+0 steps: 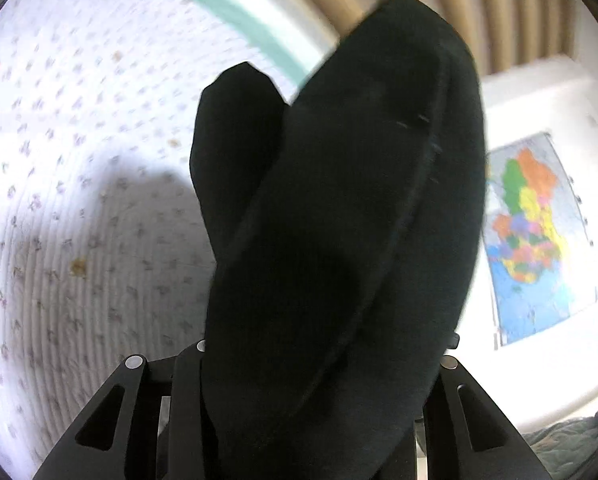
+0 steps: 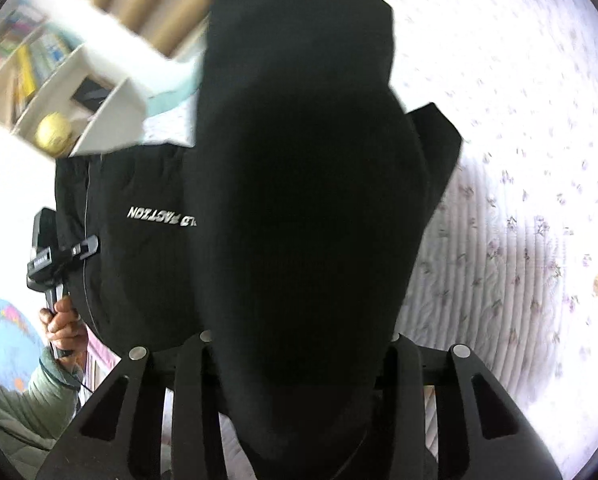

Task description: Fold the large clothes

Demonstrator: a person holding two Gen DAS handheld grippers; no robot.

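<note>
A large black garment point(image 1: 339, 216) with white lettering point(image 2: 163, 218) hangs lifted above a white quilted bed with small flower print point(image 1: 79, 200). My left gripper point(image 1: 299, 380) is shut on a thick bunched fold of it, which fills the middle of the left wrist view. My right gripper point(image 2: 299, 360) is shut on another bunched part point(image 2: 299, 200). The cloth hides the fingertips of both. In the right wrist view the left gripper point(image 2: 59, 256) shows at the garment's left edge, held by a hand.
The bed point(image 2: 519, 220) has a mint green border point(image 1: 227, 12). A white bookshelf point(image 2: 71, 92) with books and a yellow ball stands behind it. A coloured map point(image 1: 535, 236) hangs on the wall. Beige curtains point(image 1: 459, 8) hang behind.
</note>
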